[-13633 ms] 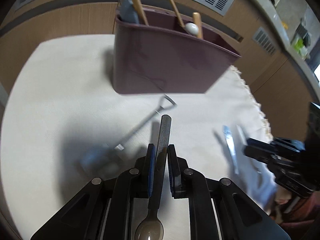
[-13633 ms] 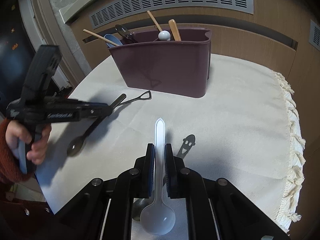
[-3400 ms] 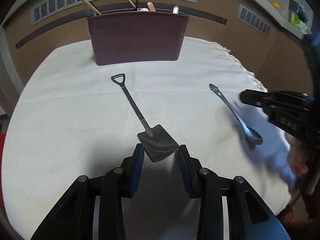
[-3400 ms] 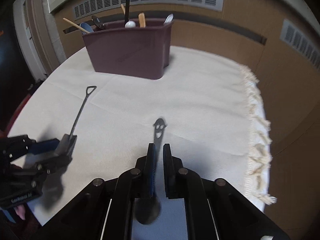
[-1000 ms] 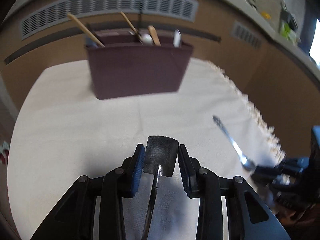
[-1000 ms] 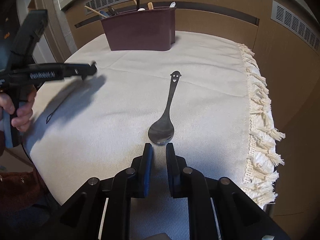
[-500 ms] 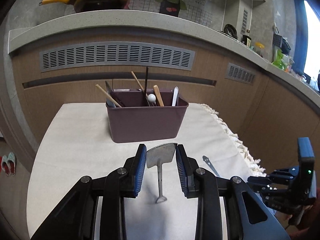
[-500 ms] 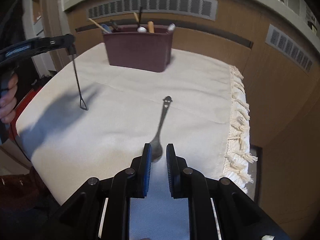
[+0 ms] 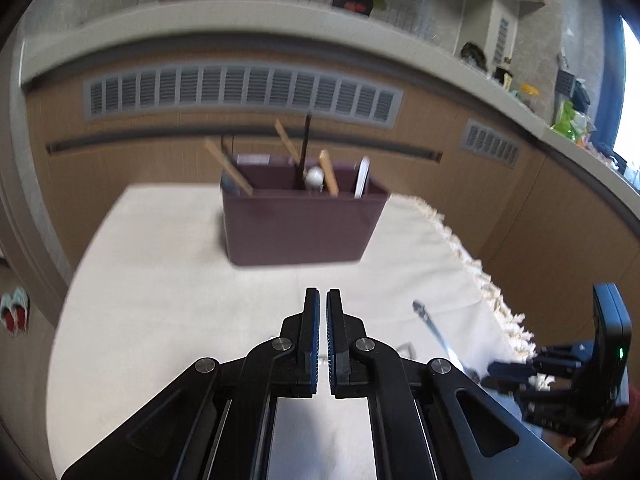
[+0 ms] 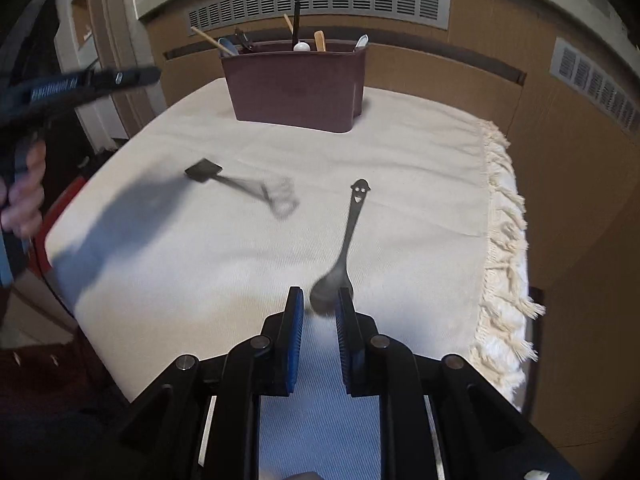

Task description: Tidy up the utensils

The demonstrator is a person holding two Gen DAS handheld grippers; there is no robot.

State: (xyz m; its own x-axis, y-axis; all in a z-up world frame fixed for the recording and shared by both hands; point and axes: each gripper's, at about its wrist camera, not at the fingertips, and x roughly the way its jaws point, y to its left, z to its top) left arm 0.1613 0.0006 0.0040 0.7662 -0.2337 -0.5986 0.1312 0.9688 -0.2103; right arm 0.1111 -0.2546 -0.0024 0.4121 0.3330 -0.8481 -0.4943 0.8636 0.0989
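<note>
The maroon utensil holder stands at the far side of the cream tablecloth with several utensils upright in it. My left gripper is shut with nothing between its pads, raised above the cloth. A dark shovel-shaped spoon lies blurred on the cloth below it. The dark smiley-handled spoon lies near the front right. My right gripper has its jaws opening, with the spoon's bowl between the pads and not pressed.
The tablecloth has a fringed edge on the right, where the table ends. A person's hand holds the left gripper at the left edge. A wooden counter front with vents rises behind the holder.
The shovel spoon left the left gripper and now lies on the cloth; that gripper has shut empty. The right gripper has spread its jaws around the smiley spoon's bowl.
</note>
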